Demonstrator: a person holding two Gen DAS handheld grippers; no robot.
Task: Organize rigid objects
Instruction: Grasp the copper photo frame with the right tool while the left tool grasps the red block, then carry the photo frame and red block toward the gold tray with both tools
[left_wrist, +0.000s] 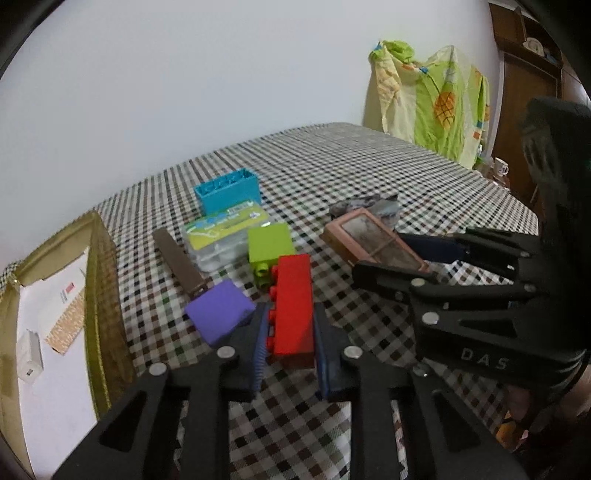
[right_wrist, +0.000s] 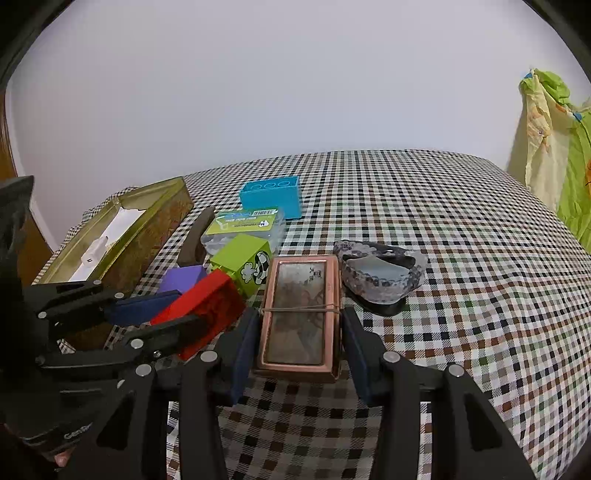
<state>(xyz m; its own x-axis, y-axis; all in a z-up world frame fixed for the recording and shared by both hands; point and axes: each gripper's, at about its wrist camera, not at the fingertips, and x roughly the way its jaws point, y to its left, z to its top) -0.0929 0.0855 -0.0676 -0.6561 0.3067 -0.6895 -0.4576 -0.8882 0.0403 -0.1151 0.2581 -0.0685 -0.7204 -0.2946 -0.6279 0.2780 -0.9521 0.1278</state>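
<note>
L gripper (left_wrist: 288, 347) pinching red brick (left_wrist: 293, 306) on table (left_wrist: 369, 177); R gripper (right_wrist: 299, 343) clamping pink case (right_wrist: 299, 314). Grasp step; next: lifting both toward tin (right_wrist: 147, 221), probably.

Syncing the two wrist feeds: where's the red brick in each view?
Left wrist: red brick lower centre, between the left gripper pads, which press its sides.
Right wrist: red brick left of centre, in the left gripper, beside the copper-framed box.
Shared landmark: blue block at the back.
</note>
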